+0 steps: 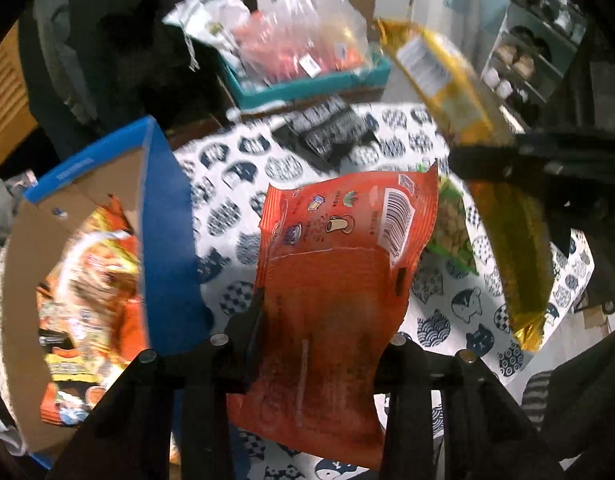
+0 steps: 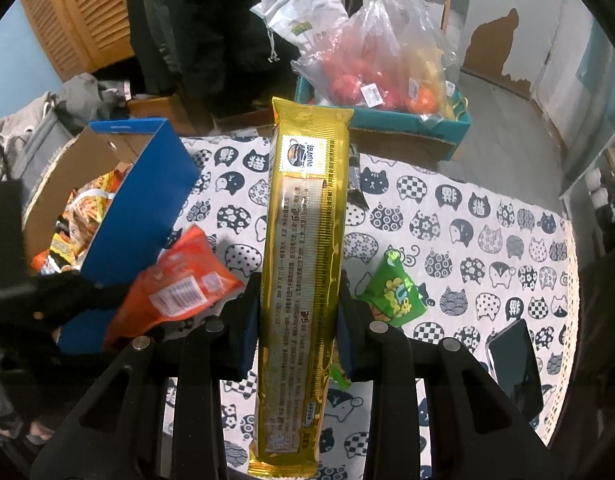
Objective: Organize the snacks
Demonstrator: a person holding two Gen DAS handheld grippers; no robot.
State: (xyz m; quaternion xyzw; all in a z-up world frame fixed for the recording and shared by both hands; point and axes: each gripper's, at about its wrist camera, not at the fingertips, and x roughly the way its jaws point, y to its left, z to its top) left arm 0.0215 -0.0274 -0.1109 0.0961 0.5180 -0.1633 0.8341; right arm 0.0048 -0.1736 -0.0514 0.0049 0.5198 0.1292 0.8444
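My left gripper (image 1: 327,288) is shut on an orange snack bag (image 1: 339,260) and holds it above the cat-print tablecloth (image 1: 227,216), right of the blue cardboard box (image 1: 167,208). The box holds several snack packets (image 1: 87,280). My right gripper (image 2: 299,300) is shut on a long gold cracker pack (image 2: 307,240), held upright above the cloth (image 2: 467,240). The gold pack (image 1: 447,76) and right gripper also show in the left wrist view. The orange bag (image 2: 179,284) and blue box (image 2: 147,200) show in the right wrist view. A green snack bag (image 2: 395,292) lies on the cloth, also in the left wrist view (image 1: 451,228).
A black packet (image 1: 331,128) lies at the table's far side. A teal box (image 2: 427,124) with plastic bags of fruit (image 2: 379,64) stands behind the table. A phone (image 2: 515,364) lies at the right edge. Shelves (image 1: 527,52) stand far right.
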